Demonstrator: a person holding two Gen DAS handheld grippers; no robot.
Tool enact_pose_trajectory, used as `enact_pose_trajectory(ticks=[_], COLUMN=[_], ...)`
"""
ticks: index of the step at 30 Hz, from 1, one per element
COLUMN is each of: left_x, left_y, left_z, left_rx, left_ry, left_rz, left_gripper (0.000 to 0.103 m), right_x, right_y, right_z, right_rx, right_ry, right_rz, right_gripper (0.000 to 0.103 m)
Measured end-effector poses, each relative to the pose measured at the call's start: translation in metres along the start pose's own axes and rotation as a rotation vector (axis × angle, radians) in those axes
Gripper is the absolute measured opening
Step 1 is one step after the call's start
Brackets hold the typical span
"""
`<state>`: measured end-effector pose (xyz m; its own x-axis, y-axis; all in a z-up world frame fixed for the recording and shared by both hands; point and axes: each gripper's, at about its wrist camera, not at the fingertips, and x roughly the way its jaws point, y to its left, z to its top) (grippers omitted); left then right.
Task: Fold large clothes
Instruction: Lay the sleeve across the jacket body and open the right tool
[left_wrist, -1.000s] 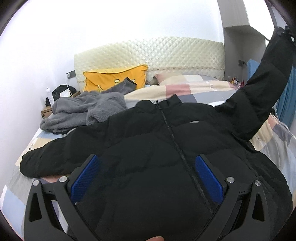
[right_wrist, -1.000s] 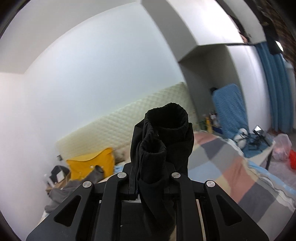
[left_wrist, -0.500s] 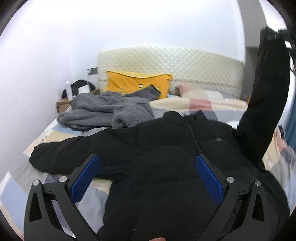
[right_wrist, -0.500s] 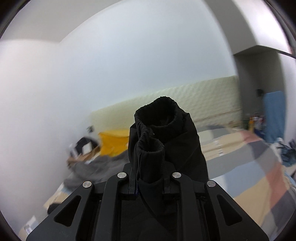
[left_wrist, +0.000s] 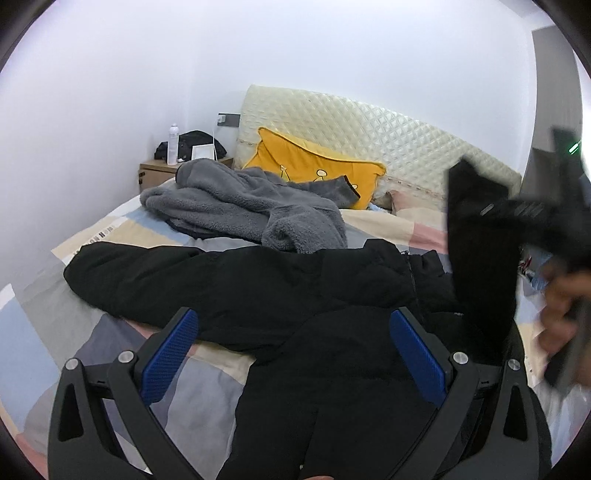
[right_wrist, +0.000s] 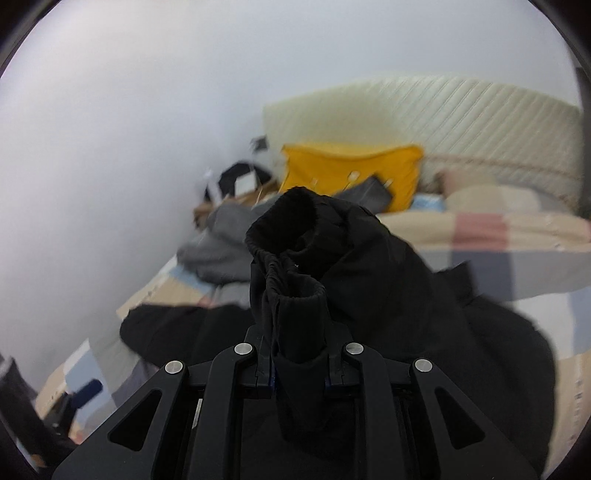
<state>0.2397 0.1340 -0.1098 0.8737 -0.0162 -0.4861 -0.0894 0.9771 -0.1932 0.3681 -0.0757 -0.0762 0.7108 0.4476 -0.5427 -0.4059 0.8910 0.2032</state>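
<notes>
Jacket (left_wrist: 295, 295) lies spread on the bed (left_wrist: 92, 236), front up, one sleeve (left_wrist: 147, 273) stretched out flat. My right tongs (right_wrist: 299, 354) are clenched on the cuff (right_wrist: 291, 258) of the other sleeve, lifted above the body. My left tongs (left_wrist: 291, 350) hang released over the jacket's front, gripping nothing. Beyond it sit a grey fleece (left_wrist: 240, 210) and yellow pillow (left_wrist: 314, 166).

Black jacket (left_wrist: 332, 295), grey fleece (left_wrist: 243, 210), yellow pillow (left_wrist: 314, 166), seemingly pastel-checked bedspread (left_wrist: 48, 306)
</notes>
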Motion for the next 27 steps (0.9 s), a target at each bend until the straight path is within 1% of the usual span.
enact_pose_trajectory(ticks=[1,3,6,10,11,14,18,21,24,25,26,27], left_x=[0.001,0.006,0.016,0.034,0.038,0.045,0.054,0.056,0.059,0.059,0.058,0.057], left_y=[0.002,0.008,0.015,0.024,0.026,0.031,0.038,0.038,0.039,0.039,0.04,0.04], left_z=[0.0,-0.002,-0.006,-0.013,-0.014,-0.016,-0.021,-0.023,-0.024,-0.024,-0.024,-0.023], left_rx=[-0.001,0.001,0.001,-0.031,-0.037,-0.054,-0.077,-0.074,-0.07,-0.073,-0.077,-0.079], left_ry=[0.001,0.006,0.032,0.09,0.099,0.112,0.144,0.143,0.15,0.15,0.148,0.147], left_rz=[-0.003,0.016,0.035,0.034,0.029,0.026,0.024,0.017,0.028,0.025,0.021,0.018], left_gripper=[0.103,0.103,0.103,0.103,0.103,0.103,0.103,0.103,0.103,0.103,0.103,0.103], right_x=[0.014,0.035,0.065,0.093,0.095,0.122,0.142,0.145,0.136,0.131,0.128,0.121], right_y=[0.001,0.003,0.014,0.01,0.009,0.007,0.006,0.009,0.009,0.011,0.012,0.014], right_z=[-0.005,-0.018,-0.033,-0.055,-0.061,-0.079,-0.093,-0.097,-0.09,-0.088,-0.086,-0.081], right_rx=[0.001,0.007,-0.004,-0.008,-0.003,0.012,0.004,-0.01,-0.004,-0.012,-0.016,-0.015], right_ry=[0.02,0.058,0.102,0.153,0.162,0.217,0.269,0.283,0.272,0.263,0.261,0.259], right_rz=[0.007,0.02,0.021,-0.004,-0.008,-0.022,-0.037,-0.03,-0.006,-0.013,-0.016,-0.005], right_gripper=[0.016,0.016,0.016,0.017,0.017,0.017,0.018,0.019,0.028,0.033,0.044,0.05])
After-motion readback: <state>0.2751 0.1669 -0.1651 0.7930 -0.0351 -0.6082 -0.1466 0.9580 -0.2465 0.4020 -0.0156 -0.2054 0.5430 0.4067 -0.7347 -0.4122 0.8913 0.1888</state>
